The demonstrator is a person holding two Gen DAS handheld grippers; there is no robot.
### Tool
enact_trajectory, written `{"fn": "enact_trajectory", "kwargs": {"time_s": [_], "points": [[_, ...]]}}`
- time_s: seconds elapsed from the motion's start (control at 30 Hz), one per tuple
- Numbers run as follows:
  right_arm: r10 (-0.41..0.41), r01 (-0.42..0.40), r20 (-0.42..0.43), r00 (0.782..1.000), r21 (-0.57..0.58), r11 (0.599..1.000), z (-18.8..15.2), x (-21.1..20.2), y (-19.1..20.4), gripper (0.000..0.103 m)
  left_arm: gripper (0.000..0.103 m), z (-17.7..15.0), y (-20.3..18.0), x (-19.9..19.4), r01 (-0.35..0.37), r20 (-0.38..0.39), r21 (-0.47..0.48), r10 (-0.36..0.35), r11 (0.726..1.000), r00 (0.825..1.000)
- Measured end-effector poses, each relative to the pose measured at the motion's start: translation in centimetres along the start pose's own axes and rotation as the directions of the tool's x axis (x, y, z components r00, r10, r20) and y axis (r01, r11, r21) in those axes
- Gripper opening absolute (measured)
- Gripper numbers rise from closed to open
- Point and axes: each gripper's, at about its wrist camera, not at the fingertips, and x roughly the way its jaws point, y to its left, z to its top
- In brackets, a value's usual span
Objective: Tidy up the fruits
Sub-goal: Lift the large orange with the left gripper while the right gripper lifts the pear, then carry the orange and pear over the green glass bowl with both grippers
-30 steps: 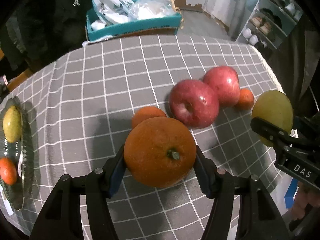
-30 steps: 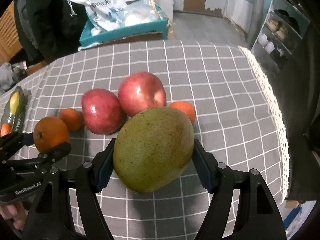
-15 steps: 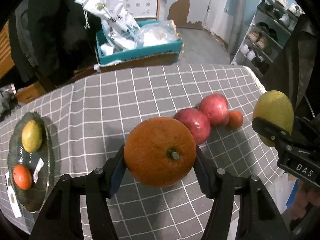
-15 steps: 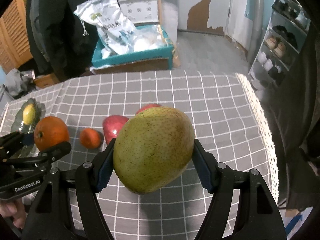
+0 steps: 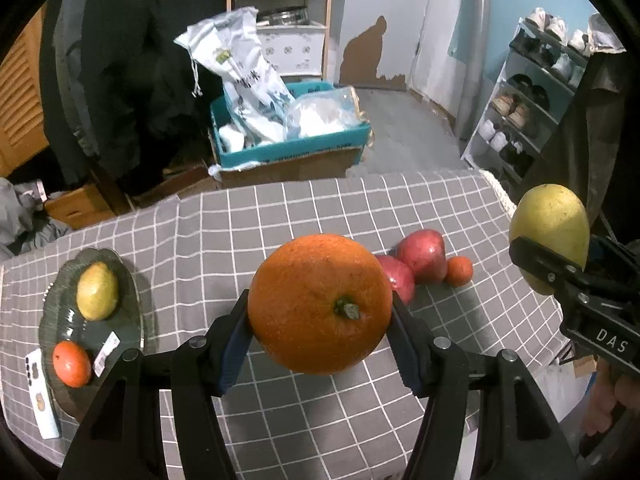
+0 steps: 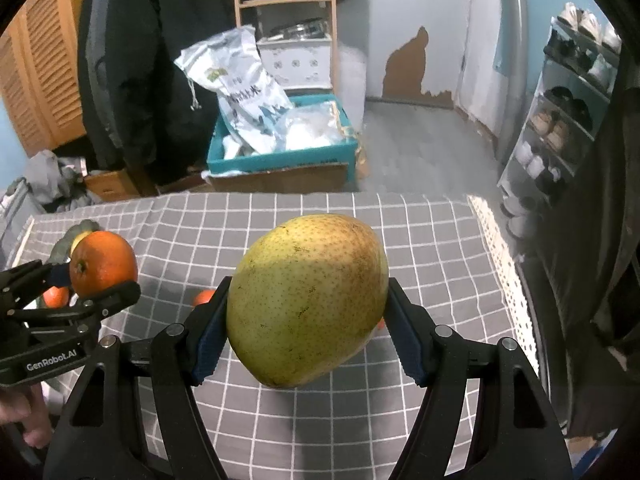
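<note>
My left gripper [image 5: 320, 312] is shut on a large orange [image 5: 320, 300], held well above the grey checked tablecloth [image 5: 240, 232]. My right gripper [image 6: 306, 320] is shut on a yellow-green pear [image 6: 308, 300], also held high; it shows at the right in the left wrist view [image 5: 550, 232]. Two red apples [image 5: 424, 256] and a small orange [image 5: 459, 270] lie together on the cloth right of centre. A dark glass plate [image 5: 132, 280] at the left holds a small pear [image 5: 97, 291] and a small orange [image 5: 72, 363].
A white phone [image 5: 40, 392] lies by the plate's near edge. Beyond the table's far edge stands a blue box with white bags [image 5: 288, 128] on the floor. A shoe rack [image 5: 532, 96] is at the right. The table's lace edge [image 6: 500, 264] runs along the right.
Both grippers have risen and drawn back from the cloth with their fruit. The apples and small orange now look smaller and farther below; the plate has come fully into view.
</note>
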Motion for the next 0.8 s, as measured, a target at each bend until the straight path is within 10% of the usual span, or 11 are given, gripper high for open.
{"fn": "enact_trajectory", "kwargs": {"time_s": [0.8], "points": [[0.066,-0.061,0.072,0.995,-0.074,0.995,1.9,-2.7,4.1,0.071,0.064,0.6,3.7,-4.8,-0.022,0.100,-0.056,0.028,0.998,0.995]]}}
